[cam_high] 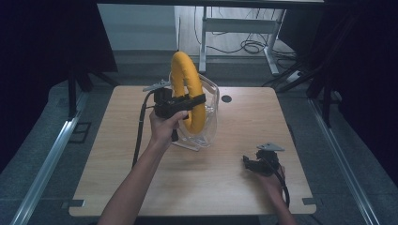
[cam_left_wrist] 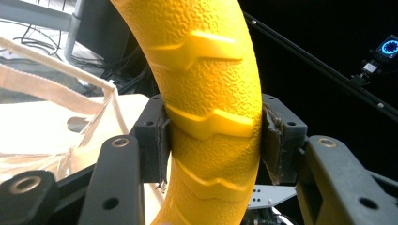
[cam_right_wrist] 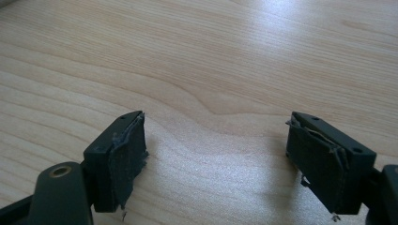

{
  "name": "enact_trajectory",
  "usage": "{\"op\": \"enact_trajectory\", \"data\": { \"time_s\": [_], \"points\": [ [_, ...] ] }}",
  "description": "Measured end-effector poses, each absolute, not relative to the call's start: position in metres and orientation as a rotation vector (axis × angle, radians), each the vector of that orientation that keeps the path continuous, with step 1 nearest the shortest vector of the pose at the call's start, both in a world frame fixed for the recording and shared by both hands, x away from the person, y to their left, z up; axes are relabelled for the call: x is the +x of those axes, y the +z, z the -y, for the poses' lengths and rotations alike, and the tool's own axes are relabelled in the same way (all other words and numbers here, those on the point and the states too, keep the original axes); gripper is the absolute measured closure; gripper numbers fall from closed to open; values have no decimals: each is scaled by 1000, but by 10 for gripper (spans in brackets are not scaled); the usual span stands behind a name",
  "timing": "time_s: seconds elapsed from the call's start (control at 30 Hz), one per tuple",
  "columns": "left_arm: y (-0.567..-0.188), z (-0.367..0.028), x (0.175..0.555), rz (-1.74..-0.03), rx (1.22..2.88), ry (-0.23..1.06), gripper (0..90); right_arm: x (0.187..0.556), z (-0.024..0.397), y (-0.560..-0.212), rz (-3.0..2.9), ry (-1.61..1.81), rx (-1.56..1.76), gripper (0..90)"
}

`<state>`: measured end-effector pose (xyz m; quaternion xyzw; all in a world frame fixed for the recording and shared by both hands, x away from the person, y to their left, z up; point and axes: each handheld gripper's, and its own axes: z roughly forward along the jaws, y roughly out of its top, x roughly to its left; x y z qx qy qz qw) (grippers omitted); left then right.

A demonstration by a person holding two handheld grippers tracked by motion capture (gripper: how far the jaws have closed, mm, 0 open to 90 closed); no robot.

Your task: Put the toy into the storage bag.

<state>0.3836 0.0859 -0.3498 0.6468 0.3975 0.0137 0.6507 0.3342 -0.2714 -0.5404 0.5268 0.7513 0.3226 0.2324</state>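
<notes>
**Yellow ring held up over a clear bag**

Closest to me, a bare forearm reaches up the table [cam_high: 117, 178] from its near edge, and its hand grips the left hand-held gripper [cam_high: 180, 104]. That gripper is clamped across a yellow ring [cam_high: 188, 91], a thick textured hoop with raised chevron ridges. In the left gripper view both pads press flat against the ring's sides, one each way, with the ring [cam_left_wrist: 206, 112] standing upright between them. The ring is held above the middle of the table, its lower arc sitting within or just in front of a clear plastic bag [cam_high: 209, 117] with a pale strap handle; from here I cannot tell which.

Over by the near right corner, the right hand-held gripper [cam_high: 256, 164] rests low on the wood, well apart from the ring. Its jaws stand spread with only bare table grain between them, and the pad facing looks frayed at the edges.

What worries me is the grip. The ring is round and pebbled, held at one narrow band, so it could swivel or slide down through the pads if the squeeze eases. The bag looks flimsy and stands unsupported; a nudge from the ring could tip or drag it, since the other gripper is not steadying it.
</notes>
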Motion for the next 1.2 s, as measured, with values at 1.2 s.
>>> {"op": "enact_trajectory", "data": {
  "time_s": [1.2],
  "points": [
    [-388,-97,389,-1012,1439,25,492,334,271,-540,-2068,888,1446,209]
  ]
}}
